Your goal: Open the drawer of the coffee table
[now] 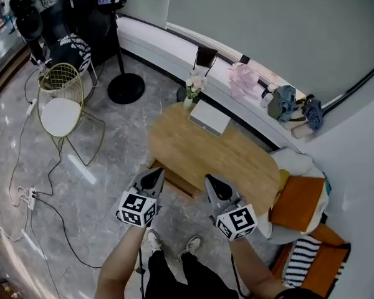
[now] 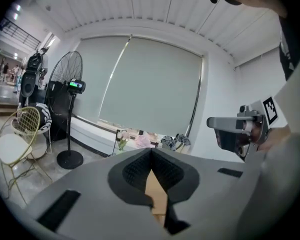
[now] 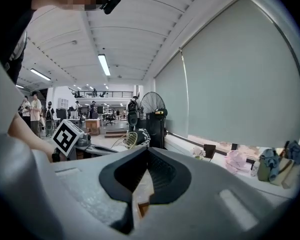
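Both the left gripper (image 1: pixel 153 179) and right gripper (image 1: pixel 216 187) hang pressed together, empty, near the coffee table (image 1: pixel 202 151).

Free floor (image 1: pixel 106 185) between chair (image 1: pixel 61 114) and table (image 1: pixel 206 151)

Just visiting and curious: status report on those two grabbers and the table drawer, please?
Left gripper, right gripper shut, empty, held at coffee table's near edge. Wooden part juts below it, maybe drawer. Nothing in between.
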The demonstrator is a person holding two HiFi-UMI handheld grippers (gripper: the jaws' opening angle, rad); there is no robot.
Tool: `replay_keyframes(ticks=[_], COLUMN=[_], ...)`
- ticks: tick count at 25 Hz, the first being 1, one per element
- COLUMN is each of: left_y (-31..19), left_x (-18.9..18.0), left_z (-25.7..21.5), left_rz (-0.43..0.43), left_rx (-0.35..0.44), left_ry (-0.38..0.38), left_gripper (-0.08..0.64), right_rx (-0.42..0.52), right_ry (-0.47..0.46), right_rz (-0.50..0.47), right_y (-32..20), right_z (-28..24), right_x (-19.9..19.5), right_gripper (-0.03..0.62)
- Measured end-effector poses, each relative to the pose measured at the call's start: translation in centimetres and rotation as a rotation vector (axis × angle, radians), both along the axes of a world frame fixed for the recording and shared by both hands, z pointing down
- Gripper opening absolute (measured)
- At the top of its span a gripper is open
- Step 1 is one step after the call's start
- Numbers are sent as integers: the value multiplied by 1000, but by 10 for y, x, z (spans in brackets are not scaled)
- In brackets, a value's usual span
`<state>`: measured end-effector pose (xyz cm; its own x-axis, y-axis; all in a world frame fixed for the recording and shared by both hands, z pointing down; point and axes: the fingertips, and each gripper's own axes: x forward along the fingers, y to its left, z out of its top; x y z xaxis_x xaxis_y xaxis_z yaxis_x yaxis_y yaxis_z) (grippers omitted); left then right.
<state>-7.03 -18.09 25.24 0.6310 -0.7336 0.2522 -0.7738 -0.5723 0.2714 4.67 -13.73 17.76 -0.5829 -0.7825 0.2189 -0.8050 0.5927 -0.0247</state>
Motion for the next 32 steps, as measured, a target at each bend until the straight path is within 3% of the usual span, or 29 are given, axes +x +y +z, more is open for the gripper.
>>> replay_keyframes(ticks=[7,12,16,20,25,32], left_y=[16,33,51,59,66,88], left_x=[11,-4,-4,-11,-7,-24], left_z=[-76,-130,-156,-183,-209,-258], left_rz=[26,-4,-6,-40,-38,-175], left_rx=[118,178,228,269,332,479], left_ry=[-48,-32,-78,-58,-96,-92], left_gripper=[8,8,8,8,8,8], right_rx=[59,87,97,127,166,197], right_ry=[-51,-43,-65,-89,-87,-65], right_rz=[48,71,102,133,159,266], right_y=[7,14,19,23,37,66], right_z=[-53,-73,-86,-105,-126,-138], right_x=[18,34,56,76,108,173], right_gripper=[5,5,5,5,5,5])
